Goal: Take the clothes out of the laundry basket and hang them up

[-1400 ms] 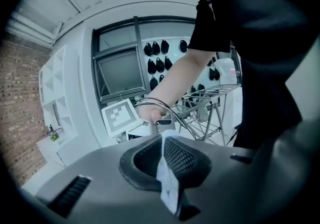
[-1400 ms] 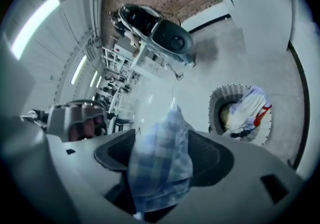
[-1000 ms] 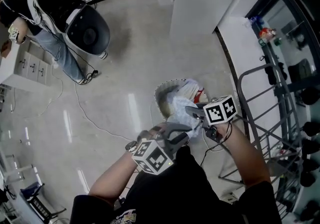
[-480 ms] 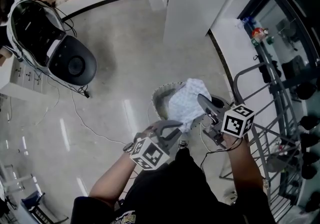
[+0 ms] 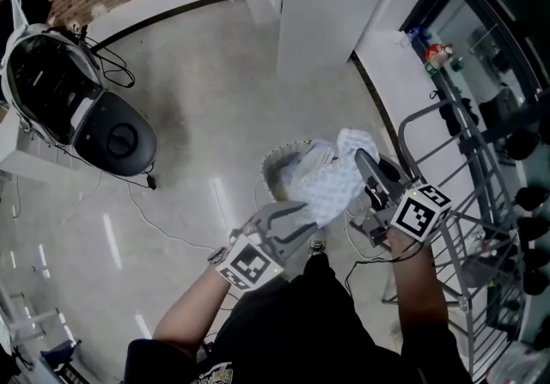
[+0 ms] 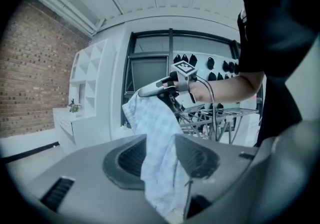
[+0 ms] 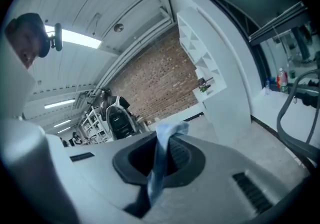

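Open floor [image 5: 198, 116], left and ahead: free passage. Laundry basket [image 5: 268, 169] mouth: mostly covered from above by hanging checked garment [image 5: 331, 189]. Right: drying rack [image 5: 460, 219], bars close in. Ahead: white cabinet [image 5: 318, 4]. Far left: black-and-white unit [image 5: 77, 107], well apart.

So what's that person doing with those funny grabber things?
A person is lifting a pale checked cloth out of the laundry basket on the floor. The right gripper is shut on the cloth's top and holds it up. The left gripper has just been opening its jaws, with the cloth's lower part hanging between them. A drying rack stands close by, and the cloth is not on it yet.
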A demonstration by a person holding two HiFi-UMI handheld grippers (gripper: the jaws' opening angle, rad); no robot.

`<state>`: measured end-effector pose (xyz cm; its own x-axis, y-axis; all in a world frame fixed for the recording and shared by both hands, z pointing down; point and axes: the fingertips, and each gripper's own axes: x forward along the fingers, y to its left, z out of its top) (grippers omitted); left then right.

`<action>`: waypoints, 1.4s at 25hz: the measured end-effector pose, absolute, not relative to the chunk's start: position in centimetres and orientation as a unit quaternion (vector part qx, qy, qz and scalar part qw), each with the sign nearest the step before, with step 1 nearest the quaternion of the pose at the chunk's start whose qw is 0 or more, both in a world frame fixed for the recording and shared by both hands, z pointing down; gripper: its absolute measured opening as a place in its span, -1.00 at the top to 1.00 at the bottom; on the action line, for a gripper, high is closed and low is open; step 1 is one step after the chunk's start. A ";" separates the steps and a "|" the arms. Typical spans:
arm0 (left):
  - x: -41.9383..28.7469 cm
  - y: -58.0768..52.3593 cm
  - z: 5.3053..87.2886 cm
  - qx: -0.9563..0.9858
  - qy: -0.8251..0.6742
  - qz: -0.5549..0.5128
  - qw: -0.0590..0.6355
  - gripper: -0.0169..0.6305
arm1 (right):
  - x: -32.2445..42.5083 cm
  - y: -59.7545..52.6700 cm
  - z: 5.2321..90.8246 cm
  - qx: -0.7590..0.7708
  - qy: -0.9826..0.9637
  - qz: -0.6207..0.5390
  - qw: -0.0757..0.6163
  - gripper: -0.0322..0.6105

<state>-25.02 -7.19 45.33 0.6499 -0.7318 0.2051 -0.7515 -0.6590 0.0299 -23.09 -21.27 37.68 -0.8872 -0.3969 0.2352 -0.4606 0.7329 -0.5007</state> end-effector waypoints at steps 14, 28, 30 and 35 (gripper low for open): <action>-30.0 -7.6 44.8 0.883 -0.454 0.022 0.119 0.20 | -19.6 -18.0 31.9 0.187 -0.959 0.215 0.009 0.87; -17.9 -8.6 46.2 0.910 -0.384 0.056 0.148 0.18 | -6.3 -9.4 25.4 0.194 -0.971 0.137 -0.019 0.87; -15.1 -7.9 47.2 0.913 -0.372 0.072 0.152 0.18 | -4.2 -7.8 24.2 0.189 -0.973 0.125 -0.028 0.87; -8.4 -6.1 48.8 0.918 -0.352 0.093 0.157 0.09 | 0.8 -3.4 21.1 0.173 -0.980 0.088 -0.046 0.87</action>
<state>-8.42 -6.09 48.80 0.7354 -0.6166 0.2811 -0.6750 -0.7031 0.2237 0.83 -3.36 21.13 -0.9360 -0.3469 -0.0602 -0.3307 0.9249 -0.1878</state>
